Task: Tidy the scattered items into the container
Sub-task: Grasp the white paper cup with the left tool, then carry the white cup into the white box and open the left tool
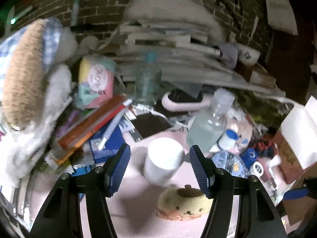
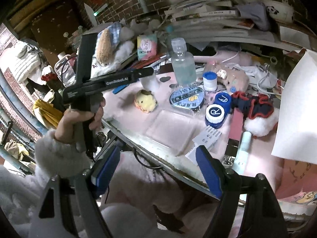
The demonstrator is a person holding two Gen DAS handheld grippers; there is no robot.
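My left gripper [image 1: 160, 148] is open, its blue pads on either side of a white cylindrical cup [image 1: 163, 160] standing on the pink table; they do not touch it. A yellow plush puppy head [image 1: 184, 204] lies just in front of the cup. In the right wrist view, a clear shallow plastic container [image 2: 170, 127] sits near the table's front edge with nothing in it. My right gripper [image 2: 158, 148] is open and hangs below that edge, holding nothing. Beside the container lie a blue contact lens case [image 2: 218, 109], a round blue packet [image 2: 186, 99] and a blister card [image 2: 206, 138].
A clear bottle [image 2: 182, 63], a blue-capped jar [image 2: 209, 81], a red and navy scrunchie [image 2: 251, 103], a white pompom [image 2: 259, 125] and a pale tube [image 2: 243, 148] crowd the right. Stacked books [image 1: 168, 45], plush toys [image 1: 23, 75] and a tissue pack [image 1: 95, 83] fill the back. A hand [image 2: 79, 119] in a fluffy sleeve holds the left gripper.
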